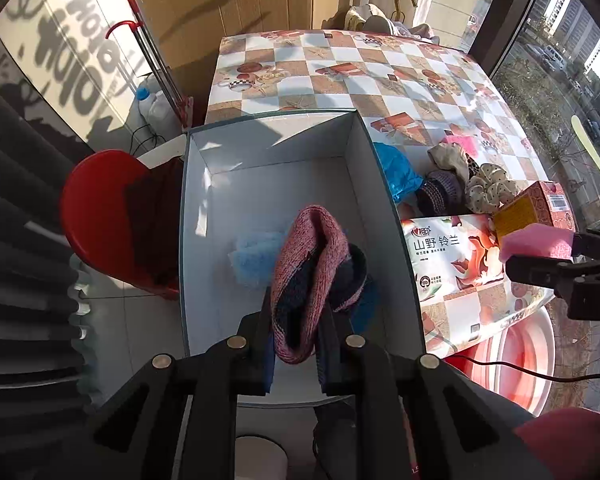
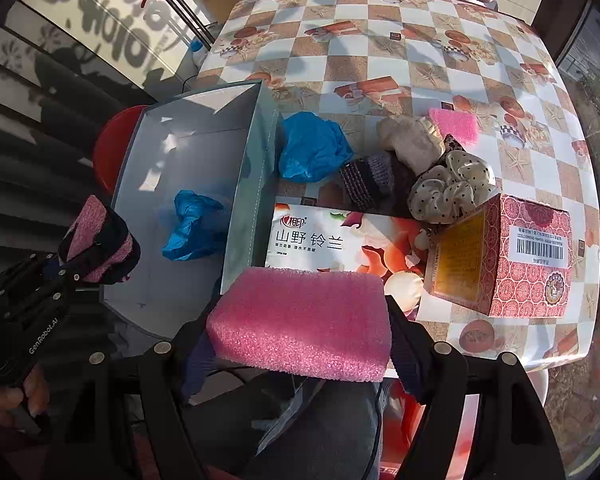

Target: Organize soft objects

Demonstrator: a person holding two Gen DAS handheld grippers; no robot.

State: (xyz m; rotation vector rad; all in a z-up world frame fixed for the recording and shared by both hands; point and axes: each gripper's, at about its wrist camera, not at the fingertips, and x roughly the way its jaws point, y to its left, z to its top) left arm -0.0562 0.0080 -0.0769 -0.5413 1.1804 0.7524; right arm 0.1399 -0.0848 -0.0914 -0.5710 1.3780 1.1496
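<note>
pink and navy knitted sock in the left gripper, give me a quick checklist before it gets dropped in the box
1. Left gripper clamped on the pink and navy knitted sock: ok.
2. Sock over the open grey cardboard box, inside its walls: ok in the left wrist view.
3. Room on the box floor: ok; only a crumpled blue plastic piece lies there.
4. Right gripper out of the drop path: ok; it holds the pink foam sponge block outside the box's right wall.
5. Sock free of the gripper's fingers for a clean release: cannot tell; part hangs down between them.
</note>
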